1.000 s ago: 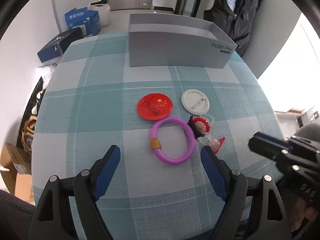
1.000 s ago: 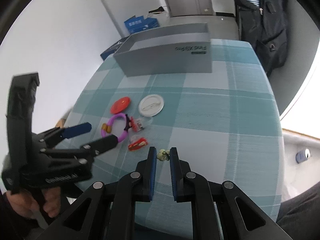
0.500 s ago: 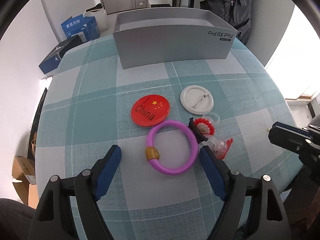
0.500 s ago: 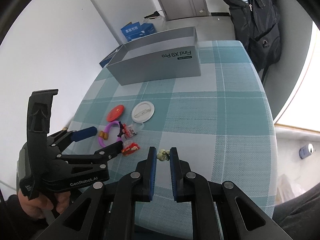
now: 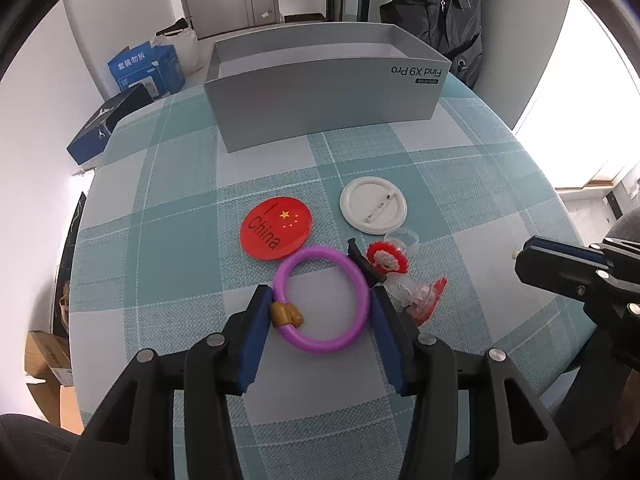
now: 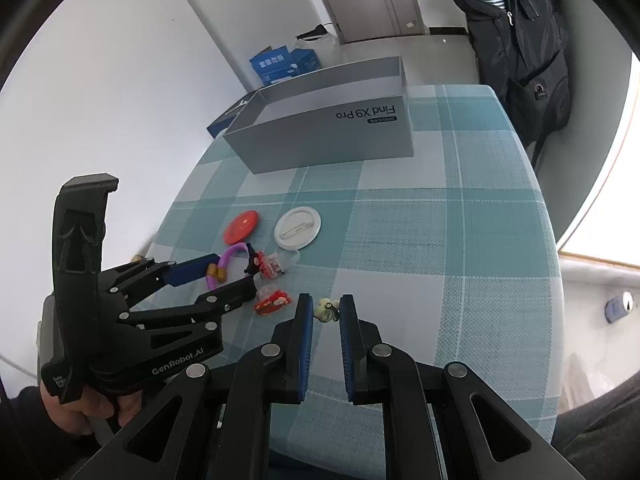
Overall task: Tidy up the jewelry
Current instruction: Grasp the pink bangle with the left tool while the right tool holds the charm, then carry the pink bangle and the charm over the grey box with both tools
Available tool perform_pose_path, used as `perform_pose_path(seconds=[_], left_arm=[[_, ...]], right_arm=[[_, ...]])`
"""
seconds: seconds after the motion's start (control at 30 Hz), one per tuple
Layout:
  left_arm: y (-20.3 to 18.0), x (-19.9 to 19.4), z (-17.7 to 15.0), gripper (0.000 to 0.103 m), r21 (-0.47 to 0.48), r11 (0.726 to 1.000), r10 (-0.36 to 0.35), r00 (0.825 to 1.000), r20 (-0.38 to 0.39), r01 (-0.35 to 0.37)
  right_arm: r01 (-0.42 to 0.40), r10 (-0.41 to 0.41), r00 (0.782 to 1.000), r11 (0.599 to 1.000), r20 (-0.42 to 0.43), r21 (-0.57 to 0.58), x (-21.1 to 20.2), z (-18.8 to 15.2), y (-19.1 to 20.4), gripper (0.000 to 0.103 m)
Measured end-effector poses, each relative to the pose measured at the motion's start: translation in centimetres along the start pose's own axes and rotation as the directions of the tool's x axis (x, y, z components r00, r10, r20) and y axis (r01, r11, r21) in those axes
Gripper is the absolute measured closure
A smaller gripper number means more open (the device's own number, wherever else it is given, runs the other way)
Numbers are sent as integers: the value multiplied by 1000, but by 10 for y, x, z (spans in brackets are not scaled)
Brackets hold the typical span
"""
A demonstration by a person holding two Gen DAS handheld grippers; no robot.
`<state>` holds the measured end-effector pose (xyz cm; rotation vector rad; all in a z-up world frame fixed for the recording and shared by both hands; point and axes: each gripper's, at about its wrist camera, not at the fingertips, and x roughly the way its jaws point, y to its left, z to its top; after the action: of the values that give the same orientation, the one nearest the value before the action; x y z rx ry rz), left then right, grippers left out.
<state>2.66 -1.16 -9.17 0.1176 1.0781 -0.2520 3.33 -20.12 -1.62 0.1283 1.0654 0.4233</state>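
Observation:
A purple bracelet [image 5: 325,300] with a gold clasp lies on the checked tablecloth. My left gripper [image 5: 320,300] has closed in on it, one blue pad at each side of the ring; it also shows in the right wrist view [image 6: 216,276]. My right gripper [image 6: 326,310] is shut on a small pale earring [image 6: 327,309] held just above the cloth. A red "I China" badge [image 5: 276,228], a white pin badge [image 5: 373,210], a red and white flower clip [image 5: 387,261] and a red clip [image 5: 426,300] lie around the bracelet. An open grey box [image 5: 324,96] stands at the table's far side.
Blue cartons [image 5: 144,70] and a dark box [image 5: 108,126] sit on the floor beyond the table's left edge. A dark jacket [image 5: 440,4] hangs behind the box. The table edge [image 6: 556,280] curves close on the right.
My left gripper has moved forward and narrowed its fingers around the purple bracelet. My right gripper has stayed shut on the earring and shifted little.

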Motion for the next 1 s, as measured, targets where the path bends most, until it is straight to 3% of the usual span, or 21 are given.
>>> perform_pose_path(seconds=[0.53, 1.0], left_arm=[[14, -21, 6, 59, -83, 995, -58, 997, 56, 62], [30, -39, 38, 60, -148, 986, -65, 991, 117, 82]], right_arm=[[-30, 30, 1000, 999, 7, 14, 2, 5, 3, 91], [-49, 48, 999, 997, 21, 65, -1, 41, -8, 91]])
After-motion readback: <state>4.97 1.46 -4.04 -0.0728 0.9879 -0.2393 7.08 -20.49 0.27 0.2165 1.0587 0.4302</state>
